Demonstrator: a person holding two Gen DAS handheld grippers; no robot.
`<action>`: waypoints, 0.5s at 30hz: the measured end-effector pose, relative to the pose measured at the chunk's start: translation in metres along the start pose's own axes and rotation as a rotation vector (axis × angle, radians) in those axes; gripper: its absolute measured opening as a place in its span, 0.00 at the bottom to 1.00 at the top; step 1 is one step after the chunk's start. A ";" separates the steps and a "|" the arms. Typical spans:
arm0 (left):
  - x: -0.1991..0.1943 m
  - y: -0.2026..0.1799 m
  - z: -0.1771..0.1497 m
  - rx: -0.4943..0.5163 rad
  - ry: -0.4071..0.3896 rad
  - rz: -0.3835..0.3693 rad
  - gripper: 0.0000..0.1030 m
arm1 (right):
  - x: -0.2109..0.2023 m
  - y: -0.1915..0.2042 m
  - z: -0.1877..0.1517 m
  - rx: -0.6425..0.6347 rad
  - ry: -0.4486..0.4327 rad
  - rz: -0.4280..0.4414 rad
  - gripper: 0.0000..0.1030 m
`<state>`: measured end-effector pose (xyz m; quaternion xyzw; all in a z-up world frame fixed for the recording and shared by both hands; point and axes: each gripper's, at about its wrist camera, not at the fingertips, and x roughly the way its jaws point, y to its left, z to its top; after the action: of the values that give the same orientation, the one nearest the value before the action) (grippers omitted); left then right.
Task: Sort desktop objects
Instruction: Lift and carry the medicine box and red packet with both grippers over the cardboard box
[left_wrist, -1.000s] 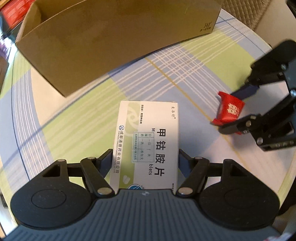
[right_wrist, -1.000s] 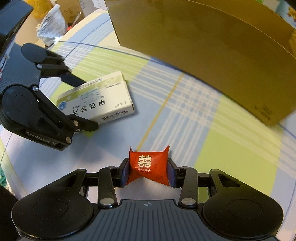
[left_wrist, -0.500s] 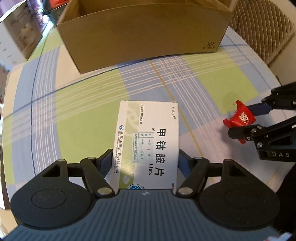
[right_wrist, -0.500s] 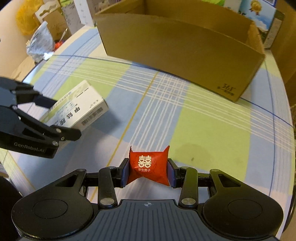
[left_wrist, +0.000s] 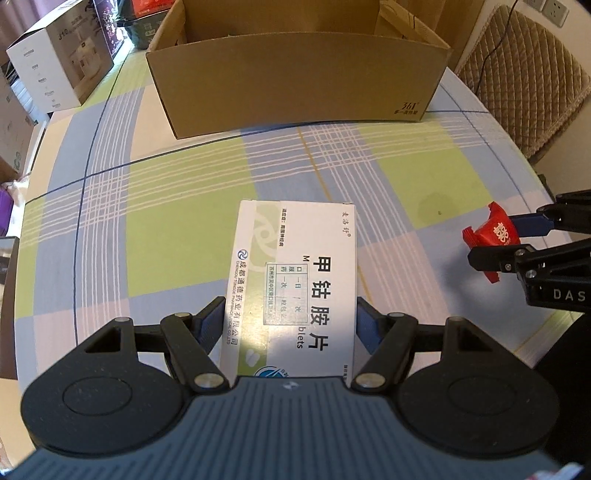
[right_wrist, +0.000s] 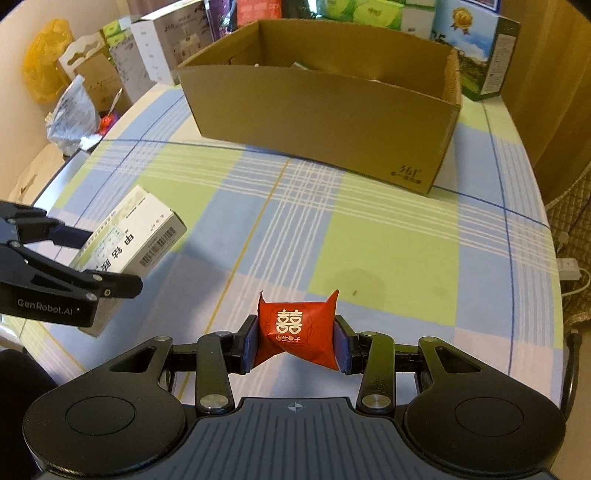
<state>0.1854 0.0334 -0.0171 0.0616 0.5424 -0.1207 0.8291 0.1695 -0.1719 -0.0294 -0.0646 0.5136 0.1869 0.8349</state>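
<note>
My left gripper (left_wrist: 291, 321) is shut on a white medicine box (left_wrist: 295, 280) with black Chinese print, held above the checked tablecloth. The same medicine box (right_wrist: 136, 236) shows at the left of the right wrist view, gripped by the left gripper (right_wrist: 99, 258). A small red candy packet (right_wrist: 297, 332) with a white double-happiness mark sits squeezed between the blue pads of my right gripper (right_wrist: 297, 341). In the left wrist view the red candy packet (left_wrist: 493, 234) and the right gripper (left_wrist: 502, 240) appear at the right edge. An open cardboard box (left_wrist: 295, 70) stands at the far side of the table.
The cardboard box (right_wrist: 325, 114) holds a few items I cannot make out. Printed cartons (right_wrist: 476, 48) and a white carton (left_wrist: 62, 62) stand behind and beside it. A plastic bag (right_wrist: 70, 118) lies off the left edge. A quilted chair back (left_wrist: 524, 77) stands at the right.
Both grippers have risen and pulled back from the cardboard box, each still holding its object. The box now looks farther away and its open top has come into sight.
</note>
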 end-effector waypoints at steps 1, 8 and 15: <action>-0.002 -0.001 -0.001 -0.007 -0.002 -0.003 0.66 | -0.002 0.000 -0.001 0.004 -0.004 0.000 0.38; -0.010 -0.007 -0.004 -0.043 -0.007 -0.017 0.66 | -0.014 -0.006 -0.006 0.028 -0.025 0.001 0.38; -0.016 -0.014 -0.003 -0.035 -0.014 -0.020 0.66 | -0.027 -0.015 -0.008 0.047 -0.041 -0.006 0.38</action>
<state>0.1726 0.0230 -0.0036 0.0407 0.5394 -0.1200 0.8325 0.1579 -0.1942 -0.0108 -0.0428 0.5003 0.1737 0.8472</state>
